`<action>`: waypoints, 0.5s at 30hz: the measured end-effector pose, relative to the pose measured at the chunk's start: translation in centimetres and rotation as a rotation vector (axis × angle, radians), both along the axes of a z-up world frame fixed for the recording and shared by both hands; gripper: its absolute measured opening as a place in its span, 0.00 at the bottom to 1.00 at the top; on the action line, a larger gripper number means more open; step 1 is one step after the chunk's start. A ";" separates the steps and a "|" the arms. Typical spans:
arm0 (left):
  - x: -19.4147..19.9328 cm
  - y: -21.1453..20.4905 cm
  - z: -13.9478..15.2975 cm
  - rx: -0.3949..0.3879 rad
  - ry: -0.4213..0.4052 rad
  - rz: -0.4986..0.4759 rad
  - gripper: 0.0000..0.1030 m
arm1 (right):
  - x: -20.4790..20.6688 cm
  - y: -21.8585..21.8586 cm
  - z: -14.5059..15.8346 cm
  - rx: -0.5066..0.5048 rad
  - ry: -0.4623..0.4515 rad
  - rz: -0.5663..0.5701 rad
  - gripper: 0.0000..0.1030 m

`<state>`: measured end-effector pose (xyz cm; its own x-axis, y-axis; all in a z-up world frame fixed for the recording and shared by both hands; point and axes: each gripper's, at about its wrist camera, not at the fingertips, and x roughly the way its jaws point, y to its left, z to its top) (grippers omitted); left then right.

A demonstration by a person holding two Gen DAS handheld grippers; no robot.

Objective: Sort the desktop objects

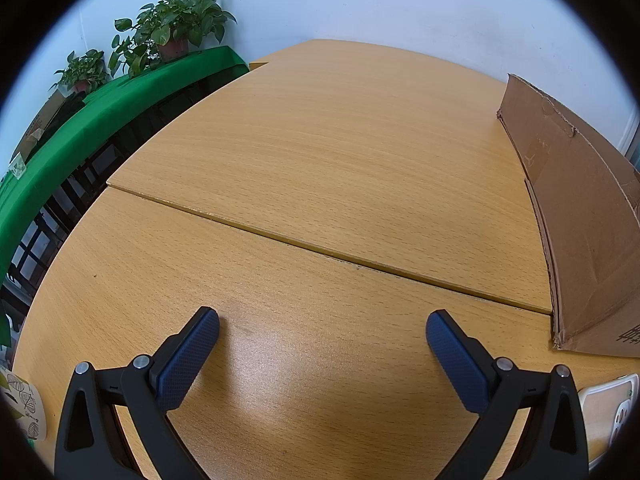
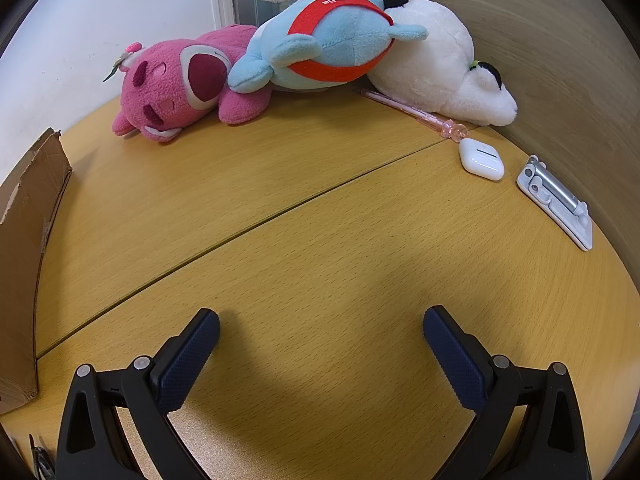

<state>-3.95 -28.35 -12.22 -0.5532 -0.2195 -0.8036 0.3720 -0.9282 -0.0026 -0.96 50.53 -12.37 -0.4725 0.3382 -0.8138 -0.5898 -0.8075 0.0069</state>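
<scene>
In the right wrist view a pink plush bear (image 2: 176,84), a blue plush with a red band (image 2: 328,40) and a white plush (image 2: 436,64) lie heaped at the far edge of the wooden table (image 2: 304,208). A pink pen (image 2: 412,112), a white earbud case (image 2: 481,159) and a folded white stand (image 2: 554,200) lie at the right. My right gripper (image 2: 320,328) is open over bare wood, well short of them. My left gripper (image 1: 322,328) is open too, above bare table (image 1: 320,160). A cardboard box (image 1: 580,216) stands to its right.
The box wall (image 2: 24,248) also shows at the left of the right wrist view. A phone (image 1: 608,412) lies at the lower right and a leaf-patterned paper cup (image 1: 24,408) at the lower left of the left wrist view. Potted plants (image 1: 176,28) sit on a green-covered shelf (image 1: 100,116) beyond the table.
</scene>
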 end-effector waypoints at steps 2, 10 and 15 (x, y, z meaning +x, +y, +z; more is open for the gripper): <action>0.0 0.0 0.0 0.000 0.000 0.001 1.00 | 0.1 -0.1 0.0 0.000 0.000 0.000 1.00; 0.0 0.0 0.0 0.000 0.000 0.002 1.00 | 0.1 -0.1 0.0 0.001 -0.001 -0.001 1.00; 0.0 0.0 0.1 0.002 0.000 0.009 1.00 | 0.0 -0.1 0.0 0.001 -0.001 -0.002 1.00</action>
<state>-3.98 -28.40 -12.11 -0.5510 -0.2226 -0.8043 0.3802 -0.9249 -0.0045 -0.93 50.47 -12.35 -0.4712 0.3401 -0.8138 -0.5913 -0.8064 0.0054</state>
